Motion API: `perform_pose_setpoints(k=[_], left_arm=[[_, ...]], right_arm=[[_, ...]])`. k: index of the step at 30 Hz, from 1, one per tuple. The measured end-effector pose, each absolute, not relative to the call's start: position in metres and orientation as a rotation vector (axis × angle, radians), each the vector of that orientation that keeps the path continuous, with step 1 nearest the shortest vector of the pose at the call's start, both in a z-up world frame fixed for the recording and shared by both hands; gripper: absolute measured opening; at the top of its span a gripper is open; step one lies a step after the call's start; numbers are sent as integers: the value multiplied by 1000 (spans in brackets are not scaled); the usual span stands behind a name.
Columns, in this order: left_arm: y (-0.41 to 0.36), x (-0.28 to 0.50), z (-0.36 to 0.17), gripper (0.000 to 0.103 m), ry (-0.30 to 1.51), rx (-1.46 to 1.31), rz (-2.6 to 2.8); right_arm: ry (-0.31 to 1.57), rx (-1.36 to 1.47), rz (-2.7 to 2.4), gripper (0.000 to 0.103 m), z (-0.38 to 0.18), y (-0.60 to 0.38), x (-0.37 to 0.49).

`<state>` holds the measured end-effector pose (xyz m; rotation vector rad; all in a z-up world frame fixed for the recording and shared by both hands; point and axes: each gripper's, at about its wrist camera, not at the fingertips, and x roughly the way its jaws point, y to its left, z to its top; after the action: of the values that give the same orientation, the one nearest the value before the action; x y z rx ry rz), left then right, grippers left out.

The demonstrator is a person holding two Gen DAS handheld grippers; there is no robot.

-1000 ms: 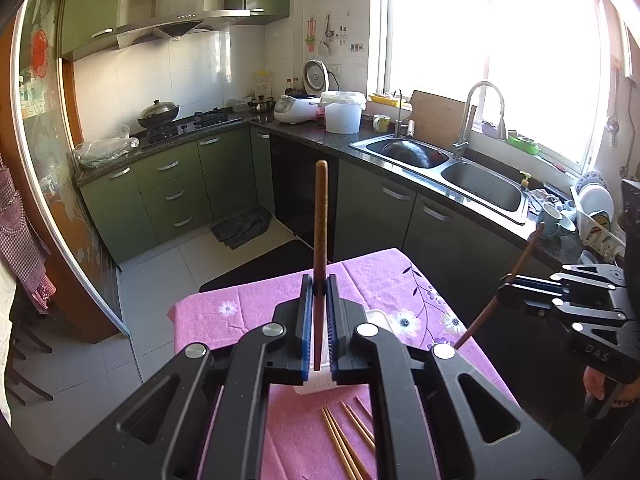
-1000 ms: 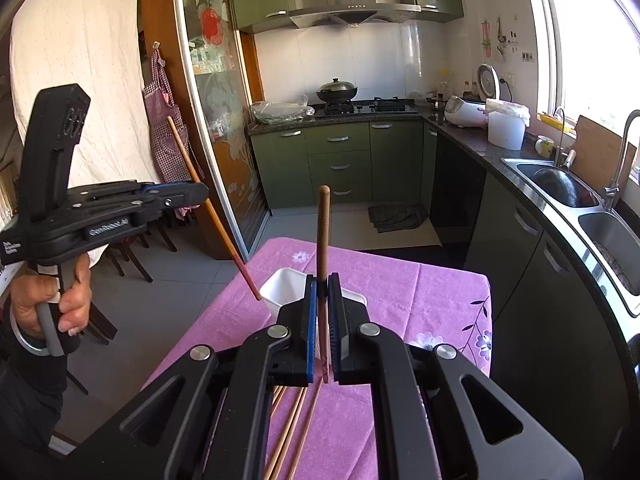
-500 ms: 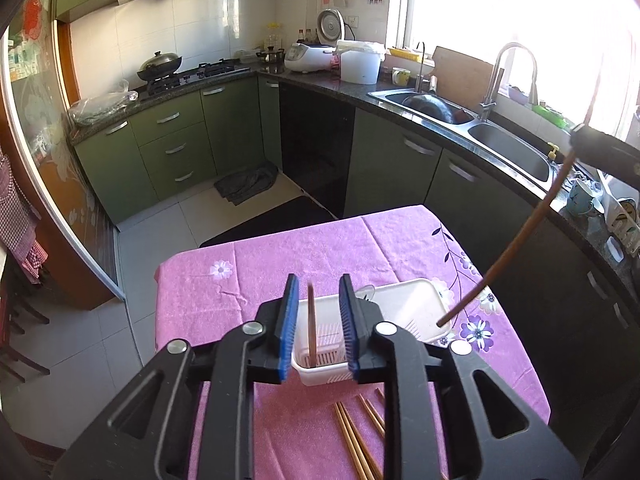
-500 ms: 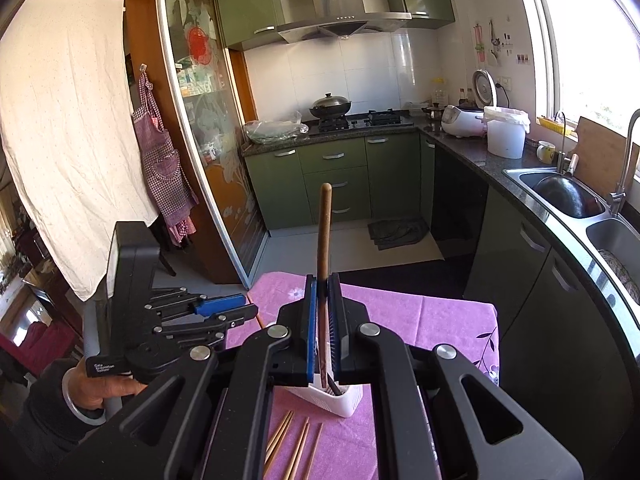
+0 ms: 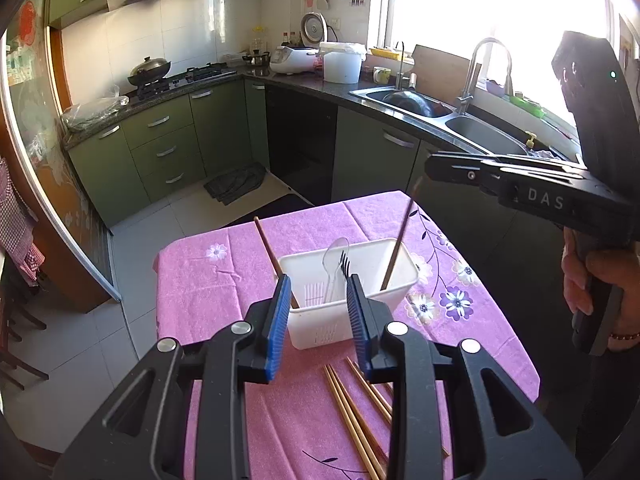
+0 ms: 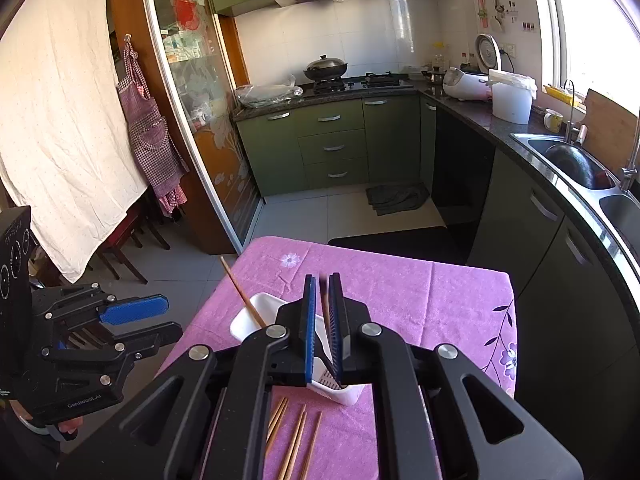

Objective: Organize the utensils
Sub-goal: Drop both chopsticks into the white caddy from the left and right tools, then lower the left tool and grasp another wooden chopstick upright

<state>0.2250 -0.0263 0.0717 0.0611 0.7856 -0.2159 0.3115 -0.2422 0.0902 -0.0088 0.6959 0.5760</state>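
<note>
A white plastic slotted utensil basket [image 5: 348,280] stands on a table under a pink flowered cloth [image 5: 200,280], already holding a clear plastic spoon [image 5: 334,254], a black fork [image 5: 344,264] and a brown wooden chopstick leaning out over its left wall [image 5: 266,246]. The right gripper [image 6: 322,320] hangs over the basket with its blue pads nearly together on a second dark wooden chopstick [image 5: 400,248], whose lower end is down inside the basket's right side. The left gripper [image 5: 316,316], just short of the basket's near wall, has nothing between its blue pads [image 5: 280,320], and its jaws are opening. More loose wooden chopsticks [image 5: 352,404] lie on the cloth between the basket and the camera.

The step in hand looks to be letting the held chopstick go into the basket. It would go best with the stick's tip resting on the slotted floor before the pads part, and the release made slowly, so the stick leans against a wall rather than tipping out. The light basket could shift if nudged. The left gripper is well placed to drop toward the loose chopsticks next.
</note>
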Motion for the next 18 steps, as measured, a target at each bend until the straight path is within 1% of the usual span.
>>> perform_pose_setpoints(k=[3, 6, 9, 11, 14, 18], left_arm=[[-28, 216, 70, 29, 805, 59, -229], [-30, 208, 61, 33, 832, 60, -238], [-33, 203, 40, 34, 888, 64, -235], [-35, 202, 19, 34, 944, 66, -231], [-40, 203, -16, 34, 1039, 46, -246], [-42, 203, -57, 34, 1122, 36, -226]], right_arm=[[666, -13, 581, 8, 103, -249, 295], [635, -30, 580, 16, 111, -261, 270], [639, -57, 569, 17, 104, -273, 247], [667, -67, 563, 18, 87, -281, 236], [742, -90, 546, 23, 47, -292, 225], [848, -132, 498, 23, -16, -303, 219]])
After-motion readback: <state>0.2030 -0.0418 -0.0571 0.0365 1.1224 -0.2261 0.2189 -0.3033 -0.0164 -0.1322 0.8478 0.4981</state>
